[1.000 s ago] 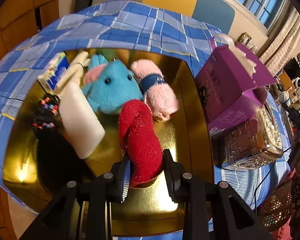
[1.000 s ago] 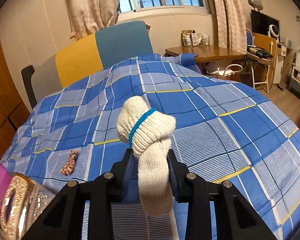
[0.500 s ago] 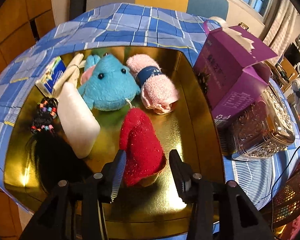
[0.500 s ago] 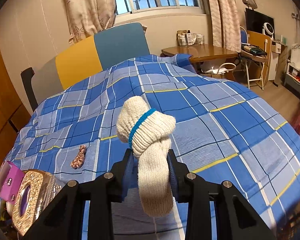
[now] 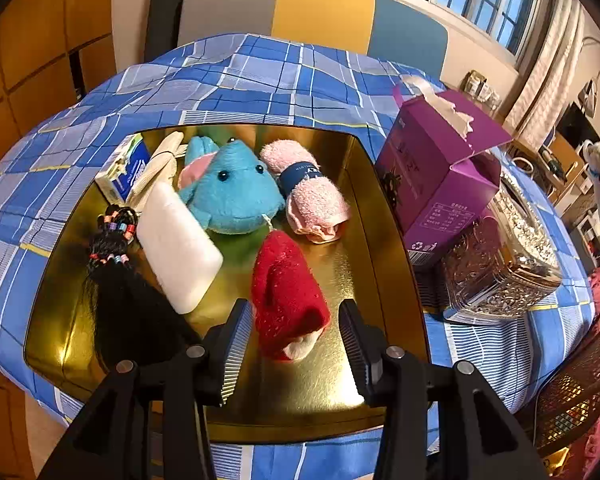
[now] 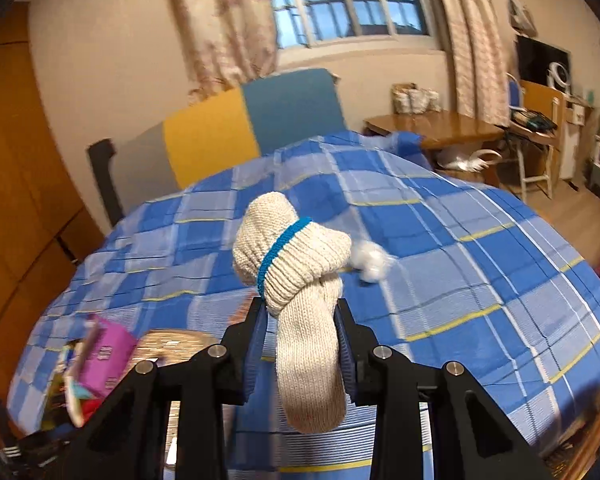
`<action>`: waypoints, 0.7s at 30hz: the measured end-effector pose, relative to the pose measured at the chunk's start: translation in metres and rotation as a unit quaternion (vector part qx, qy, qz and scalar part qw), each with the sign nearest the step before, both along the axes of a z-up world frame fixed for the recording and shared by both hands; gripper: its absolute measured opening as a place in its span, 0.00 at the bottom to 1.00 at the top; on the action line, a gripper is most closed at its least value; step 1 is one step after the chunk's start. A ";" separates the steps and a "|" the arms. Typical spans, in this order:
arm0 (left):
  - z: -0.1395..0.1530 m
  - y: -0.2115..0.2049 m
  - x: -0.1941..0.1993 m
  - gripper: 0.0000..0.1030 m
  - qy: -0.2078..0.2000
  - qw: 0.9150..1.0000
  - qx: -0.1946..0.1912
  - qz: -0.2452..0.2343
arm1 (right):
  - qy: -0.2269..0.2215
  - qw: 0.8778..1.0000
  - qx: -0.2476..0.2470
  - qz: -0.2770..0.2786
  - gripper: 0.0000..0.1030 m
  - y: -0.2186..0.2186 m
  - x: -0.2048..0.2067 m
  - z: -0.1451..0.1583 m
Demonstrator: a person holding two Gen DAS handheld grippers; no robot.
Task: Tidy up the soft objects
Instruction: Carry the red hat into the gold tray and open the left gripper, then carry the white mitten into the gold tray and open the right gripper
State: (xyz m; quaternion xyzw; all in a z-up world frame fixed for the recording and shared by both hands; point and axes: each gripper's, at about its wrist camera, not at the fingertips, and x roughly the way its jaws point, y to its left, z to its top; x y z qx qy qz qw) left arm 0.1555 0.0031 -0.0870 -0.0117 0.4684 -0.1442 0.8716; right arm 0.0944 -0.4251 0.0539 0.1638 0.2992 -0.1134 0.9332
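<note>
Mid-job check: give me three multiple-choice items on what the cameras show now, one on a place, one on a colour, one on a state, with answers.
1. Where does the red sock lie?
A. In the gold tray
B. On the purple box
C. On the chair

2. What colour is the band on the cream sock?
A. Red
B. Blue
C. Yellow

3. How is the right hand-held gripper?
A. Open, nothing in it
B. Shut on the cream sock
C. Shut on a plush toy

Answers: 1 A, it rests on the tray floor between the open left hand-held gripper fingers. 2 B, a blue stripe circles it. 3 B, both pads press the sock.
</note>
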 end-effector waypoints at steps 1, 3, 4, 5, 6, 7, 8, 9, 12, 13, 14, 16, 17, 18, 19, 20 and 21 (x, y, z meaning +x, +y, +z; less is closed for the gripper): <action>0.000 0.003 0.000 0.44 -0.001 1.000 -0.005 0.001 | -0.005 1.000 -0.001 0.012 0.32 0.010 0.001 0.006; 0.001 0.008 -0.001 0.44 -0.002 1.000 -0.012 0.003 | -0.015 0.999 -0.005 0.038 0.32 0.035 0.004 0.016; 0.002 0.012 -0.002 0.44 -0.003 1.000 -0.015 0.005 | -0.018 0.999 -0.008 0.051 0.32 0.048 0.005 0.020; 0.002 0.014 -0.003 0.44 -0.004 1.000 -0.018 0.006 | -0.021 0.998 -0.009 0.064 0.32 0.061 0.007 0.024; 0.002 0.017 -0.003 0.44 -0.005 1.000 -0.020 0.008 | -0.023 0.997 -0.008 0.078 0.32 0.074 0.009 0.026; 0.003 0.020 -0.004 0.44 -0.006 1.000 -0.023 0.010 | -0.023 0.996 -0.006 0.092 0.32 0.087 0.011 0.028; 0.004 0.024 -0.004 0.44 -0.007 1.000 -0.024 0.013 | -0.023 0.994 -0.002 0.105 0.32 0.100 0.013 0.029; 0.003 0.026 -0.004 0.44 -0.008 1.000 -0.026 0.015 | -0.023 0.993 0.002 0.119 0.32 0.113 0.015 0.029; 0.004 0.037 -0.006 0.44 -0.012 0.999 -0.033 0.024 | -0.018 0.987 0.008 0.157 0.32 0.150 0.022 0.026; 0.004 0.041 -0.006 0.44 -0.014 0.999 -0.036 0.028 | -0.015 0.985 0.010 0.169 0.32 0.162 0.023 0.023; 0.003 0.045 -0.007 0.44 -0.014 0.999 -0.038 0.031 | -0.011 0.983 0.011 0.182 0.33 0.174 0.024 0.020; 0.002 0.051 -0.007 0.44 -0.013 0.998 -0.042 0.036 | -0.001 0.979 0.017 0.203 0.33 0.197 0.027 0.013; 0.001 0.054 -0.008 0.44 -0.013 0.998 -0.043 0.037 | 0.006 0.977 0.022 0.212 0.33 0.206 0.028 0.009; 0.001 0.057 -0.008 0.44 -0.013 0.998 -0.044 0.040 | 0.014 0.975 0.028 0.220 0.33 0.216 0.030 0.004; 0.001 0.060 -0.008 0.44 -0.014 0.998 -0.045 0.043 | 0.022 0.973 0.035 0.227 0.33 0.224 0.031 -0.001; 0.001 0.063 -0.008 0.44 -0.015 0.998 -0.046 0.046 | 0.028 0.972 0.040 0.232 0.33 0.230 0.032 -0.004; 0.001 0.065 -0.009 0.44 -0.015 0.998 -0.046 0.048 | 0.035 0.970 0.045 0.237 0.33 0.240 0.033 -0.009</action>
